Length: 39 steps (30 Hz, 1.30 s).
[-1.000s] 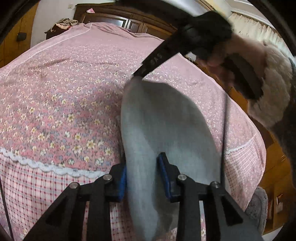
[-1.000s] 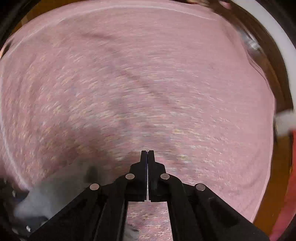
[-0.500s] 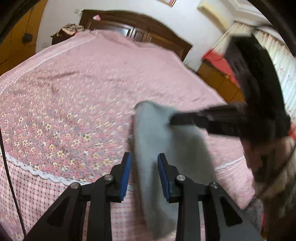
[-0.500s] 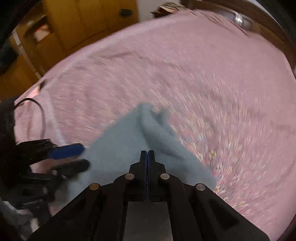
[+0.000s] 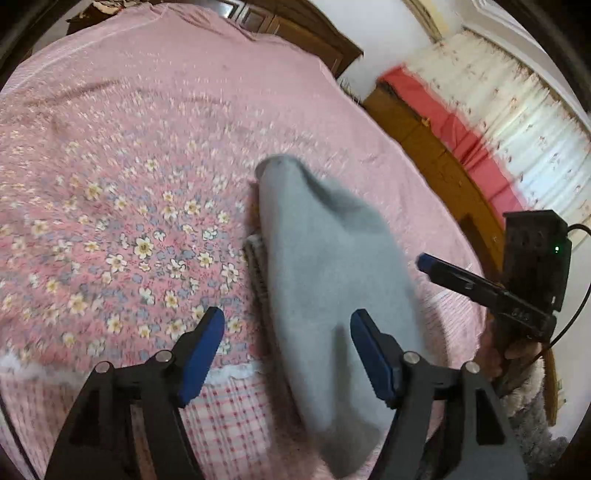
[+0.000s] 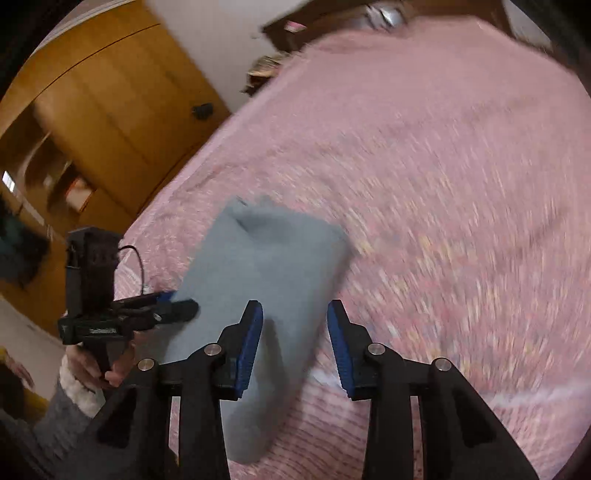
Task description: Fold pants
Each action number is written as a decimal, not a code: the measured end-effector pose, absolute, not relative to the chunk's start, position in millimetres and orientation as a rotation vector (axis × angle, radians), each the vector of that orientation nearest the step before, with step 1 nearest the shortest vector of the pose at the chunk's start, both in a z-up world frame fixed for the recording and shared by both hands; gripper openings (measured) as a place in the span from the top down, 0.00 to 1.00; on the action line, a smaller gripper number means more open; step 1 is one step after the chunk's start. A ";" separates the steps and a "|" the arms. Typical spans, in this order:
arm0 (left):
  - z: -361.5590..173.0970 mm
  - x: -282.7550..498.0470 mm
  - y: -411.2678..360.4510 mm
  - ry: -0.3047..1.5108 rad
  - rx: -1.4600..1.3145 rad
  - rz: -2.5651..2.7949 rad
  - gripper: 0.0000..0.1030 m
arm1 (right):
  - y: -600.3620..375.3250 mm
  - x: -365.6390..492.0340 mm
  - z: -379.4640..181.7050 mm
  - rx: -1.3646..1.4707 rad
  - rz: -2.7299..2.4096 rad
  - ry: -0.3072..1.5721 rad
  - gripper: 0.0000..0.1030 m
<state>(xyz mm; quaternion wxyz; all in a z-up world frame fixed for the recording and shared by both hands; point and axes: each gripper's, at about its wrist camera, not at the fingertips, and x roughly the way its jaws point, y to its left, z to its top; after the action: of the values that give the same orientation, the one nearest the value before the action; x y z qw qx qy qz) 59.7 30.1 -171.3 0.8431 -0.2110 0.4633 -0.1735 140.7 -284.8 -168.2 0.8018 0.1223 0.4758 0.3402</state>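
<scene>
Folded grey pants point(image 5: 325, 258) lie in a long strip on the pink flowered bedspread point(image 5: 110, 184), reaching over the near edge. My left gripper point(image 5: 288, 332) hovers over their near end. Its jaws are opening, with the cloth between them but clear of both pads. In the right wrist view the pants point(image 6: 269, 258) run under my right gripper point(image 6: 295, 321). Its jaws are opening too, and neither pad presses on the cloth. The left gripper point(image 6: 179, 302) shows at the left there, the right gripper point(image 5: 428, 263) at the right of the left wrist view.
A lace trim and checked bed skirt point(image 5: 229, 406) mark the near edge of the bed. A dark wooden headboard point(image 5: 295, 29) stands at the far end. A wooden bench with a red cushion point(image 5: 461, 122) runs along the right side, and a yellow wardrobe point(image 6: 92, 92) along the left.
My left gripper has let go of the pants and its jaws have spread wide. My right gripper has swung back from the far end of the pants to their near right side and gone from shut to open.
</scene>
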 end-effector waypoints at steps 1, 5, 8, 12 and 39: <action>-174.5 64.5 27.3 0.991 -0.436 -0.367 0.28 | -286.3 141.6 -177.0 0.317 0.745 1.036 0.63; -170.7 74.5 7.1 0.988 -0.436 -0.454 0.29 | -284.5 139.1 -193.9 0.470 0.853 1.066 0.58; -176.8 84.7 -10.7 1.002 -0.364 -0.452 0.29 | -271.3 139.5 -193.6 0.388 0.860 1.079 0.57; -182.2 84.7 1.7 0.988 -0.416 -0.475 0.34 | -266.3 145.8 -193.9 0.427 0.871 1.093 0.57; -90.0 98.2 1.4 0.857 -0.528 -0.465 0.76 | -281.6 211.6 -102.7 0.411 0.982 0.927 0.80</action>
<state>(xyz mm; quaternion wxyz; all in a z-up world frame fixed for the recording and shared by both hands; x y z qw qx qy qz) 98.2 1.4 -90.0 0.8502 -0.2507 0.4070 -0.2207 211.6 -281.6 -102.7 0.7609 0.1890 0.4261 0.4514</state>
